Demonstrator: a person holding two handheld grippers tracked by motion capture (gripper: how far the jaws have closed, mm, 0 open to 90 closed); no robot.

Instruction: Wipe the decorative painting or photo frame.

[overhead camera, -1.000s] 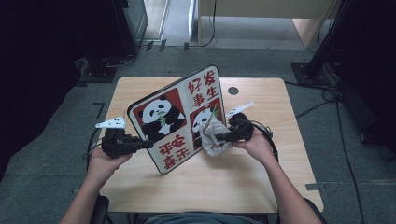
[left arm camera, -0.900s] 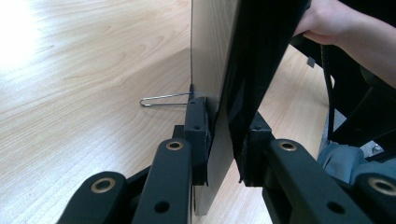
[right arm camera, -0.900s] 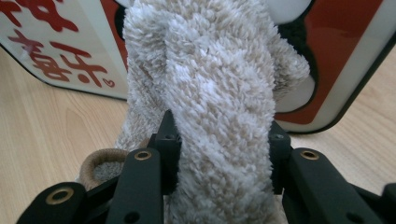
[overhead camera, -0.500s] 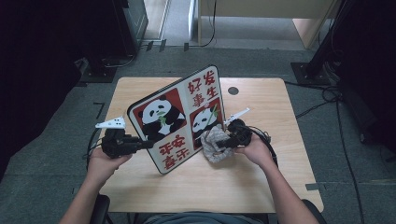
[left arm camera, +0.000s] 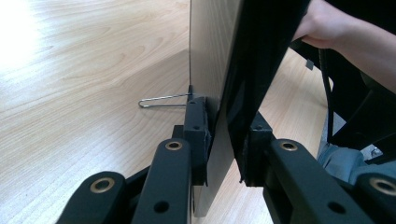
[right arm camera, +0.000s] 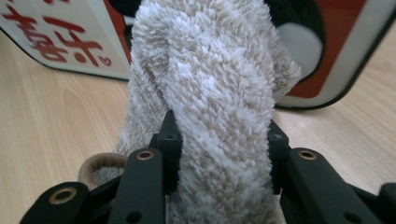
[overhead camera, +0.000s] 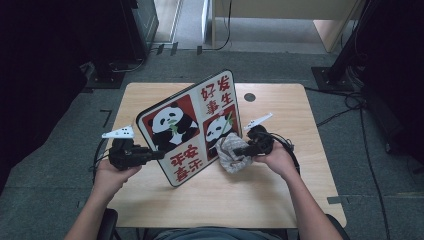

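The panda board (overhead camera: 192, 127) is a flat panel with rounded corners and a dark rim. Its front carries two pandas on red fields and red Chinese characters on white, and its back, seen in the left gripper view, is plain light wood (left arm camera: 210, 56) with a small wire hanger. It stands on one long edge on the table (overhead camera: 280, 200), leaning a little, and it has kept the same place and tilt as a second ago.

What changed is the cloth. The fluffy beige cloth (overhead camera: 232, 152) was a second ago higher on the lower right panda picture; now it sits lower, near the bottom corner of the board, touching the front surface. So I judge that a wiping stroke runs down over this panda picture, and that the left part of the front is not yet reached in this stroke.

The right gripper (overhead camera: 245, 150) is closed tightly on the cloth; in the right gripper view the thick pile (right arm camera: 210, 93) bulges out between and above the jaws, just in front of them, and the board's printed front is directly behind it. The jaws did not open or close noticeably.

The left gripper (overhead camera: 155, 155) clamps the left edge of the board, one pad on the wooden back (left arm camera: 198, 135), the other on the printed front. The board rises straight ahead of these jaws. This grip holds the board steady against the push of the cloth; if it loosens, the board could tip backwards.
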